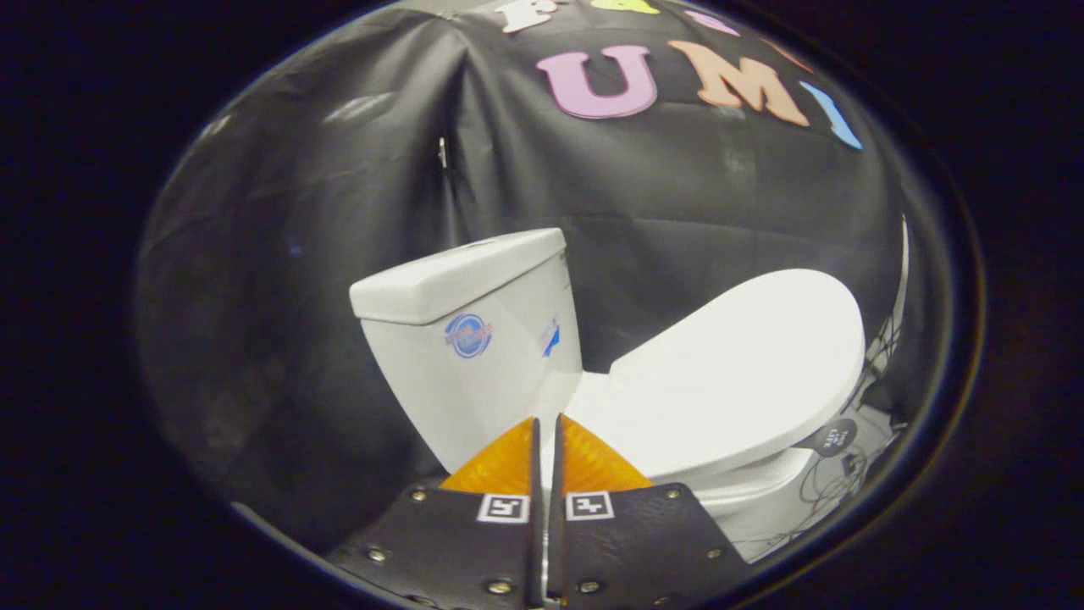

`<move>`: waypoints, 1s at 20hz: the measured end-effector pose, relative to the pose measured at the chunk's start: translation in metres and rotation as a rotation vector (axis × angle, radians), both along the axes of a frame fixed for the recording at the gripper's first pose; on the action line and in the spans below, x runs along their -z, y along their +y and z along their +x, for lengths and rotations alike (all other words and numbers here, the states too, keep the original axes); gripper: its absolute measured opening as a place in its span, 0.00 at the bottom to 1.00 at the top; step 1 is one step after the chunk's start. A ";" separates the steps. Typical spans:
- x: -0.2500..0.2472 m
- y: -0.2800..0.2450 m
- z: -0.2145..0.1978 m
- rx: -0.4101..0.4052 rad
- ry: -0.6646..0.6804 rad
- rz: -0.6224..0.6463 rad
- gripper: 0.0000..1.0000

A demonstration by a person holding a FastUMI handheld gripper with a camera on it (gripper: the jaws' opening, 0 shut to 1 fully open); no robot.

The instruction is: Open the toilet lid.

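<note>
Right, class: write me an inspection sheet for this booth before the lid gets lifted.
Surface: floor beside the toilet, little of it visible.
Job's things: toilet lid down, closed over the bowl; tank behind it, cover on.
Clutter: dark round tag by the lid's front edge.
Gripper: gripper fingers close together, holding nothing, short of the toilet.
Cables: thin wires on the floor by the bowl.
Surroundings: black cloth wall.
</note>
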State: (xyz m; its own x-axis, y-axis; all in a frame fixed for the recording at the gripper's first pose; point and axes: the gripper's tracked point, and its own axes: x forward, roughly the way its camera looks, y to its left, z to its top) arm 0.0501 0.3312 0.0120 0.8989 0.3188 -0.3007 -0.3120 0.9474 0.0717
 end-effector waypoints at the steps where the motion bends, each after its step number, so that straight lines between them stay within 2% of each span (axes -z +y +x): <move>1: 0.000 -0.013 0.003 0.034 0.002 0.016 0.12; 3: -0.003 -0.035 0.005 0.083 0.007 0.053 0.19; 7: -0.034 -0.072 0.007 0.123 -0.034 0.173 0.57; 10: -0.050 -0.126 0.014 0.223 -0.099 0.167 0.85; 12: -0.044 -0.168 0.018 0.307 -0.092 0.160 0.85; 16: -0.032 -0.224 0.023 0.422 -0.036 0.224 0.85; 20: -0.005 -0.254 0.034 0.497 0.037 0.245 0.85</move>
